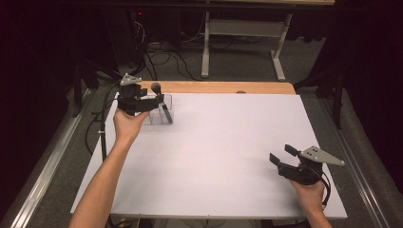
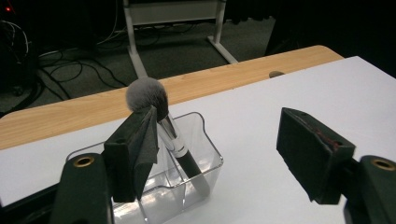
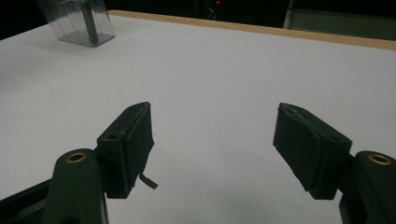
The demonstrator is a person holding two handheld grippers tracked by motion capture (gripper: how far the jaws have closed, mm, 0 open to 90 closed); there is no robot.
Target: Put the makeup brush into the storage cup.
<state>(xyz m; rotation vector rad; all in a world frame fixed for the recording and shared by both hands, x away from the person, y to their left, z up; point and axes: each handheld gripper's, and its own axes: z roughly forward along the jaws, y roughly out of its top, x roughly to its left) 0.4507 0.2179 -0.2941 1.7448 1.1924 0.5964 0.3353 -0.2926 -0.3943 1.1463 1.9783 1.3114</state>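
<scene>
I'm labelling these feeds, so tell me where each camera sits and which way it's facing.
High view: above the person's side, looking forward and down on the white table; both forearms and tools show.
Left gripper view: rides the left tool, facing the clear plastic container holding a grey-bristled makeup brush.
Right gripper view: rides the right tool, facing across the table.
All three share that container.

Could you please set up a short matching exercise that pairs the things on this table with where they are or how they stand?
Things:
1. brush
2. clear box
3. left hand-held gripper
4. right hand-held gripper

States or places:
A. open, over bare white table at the near right
B. stands tilted, bristles up
C. open, right beside the box
D. at the table's far left, holding the brush

Pairs: 1-B, 2-D, 3-C, 4-A
</scene>
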